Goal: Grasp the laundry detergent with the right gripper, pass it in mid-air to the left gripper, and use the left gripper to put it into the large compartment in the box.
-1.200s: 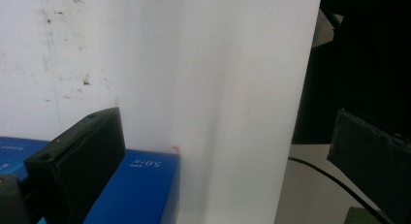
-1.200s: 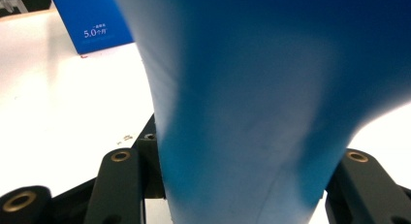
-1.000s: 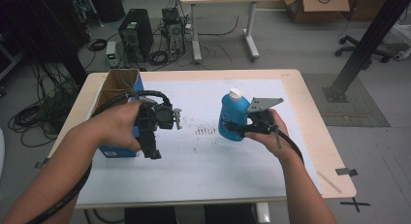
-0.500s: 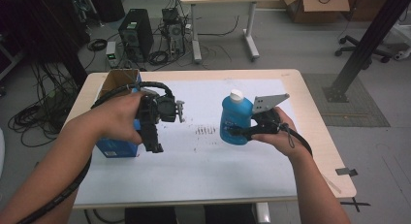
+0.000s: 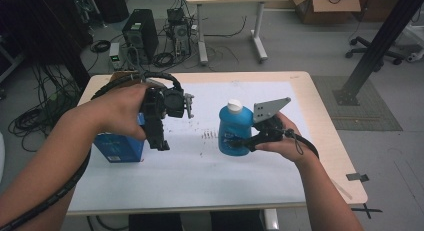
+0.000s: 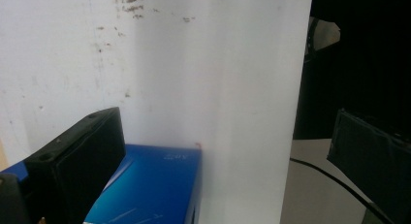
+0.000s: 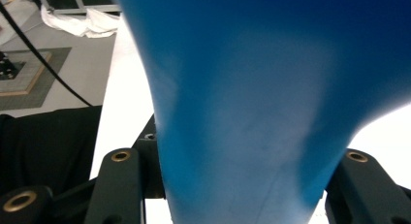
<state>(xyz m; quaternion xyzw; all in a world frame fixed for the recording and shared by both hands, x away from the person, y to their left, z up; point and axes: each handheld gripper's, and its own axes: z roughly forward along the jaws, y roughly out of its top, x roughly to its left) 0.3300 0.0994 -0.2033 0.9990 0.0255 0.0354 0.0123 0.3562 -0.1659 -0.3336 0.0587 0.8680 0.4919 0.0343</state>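
A blue bottle (image 5: 232,133) with a white cap stands upright over the white sheet (image 5: 210,176), right of the middle. My right gripper (image 5: 239,142) is shut on its lower body from the right. In the right gripper view the blue bottle (image 7: 242,103) sits between the two black jaws of my right gripper (image 7: 237,158). A blue box (image 5: 117,148) lies at the left of the sheet. My left gripper (image 5: 159,140) hangs open just right of it and points down. In the left gripper view the blue box (image 6: 155,185) lies below my left gripper (image 6: 228,136), apart from its wide jaws.
Dark smudges (image 5: 210,136) mark the sheet between the two grippers. A brown cardboard box edge (image 5: 120,76) peeks out behind my left hand. Beyond the table (image 5: 325,136) stand a computer tower (image 5: 140,33), cables and a desk on the floor.
My left gripper has risen higher above the blue box. My right hand has drawn the bottle a little toward me, still gripped.
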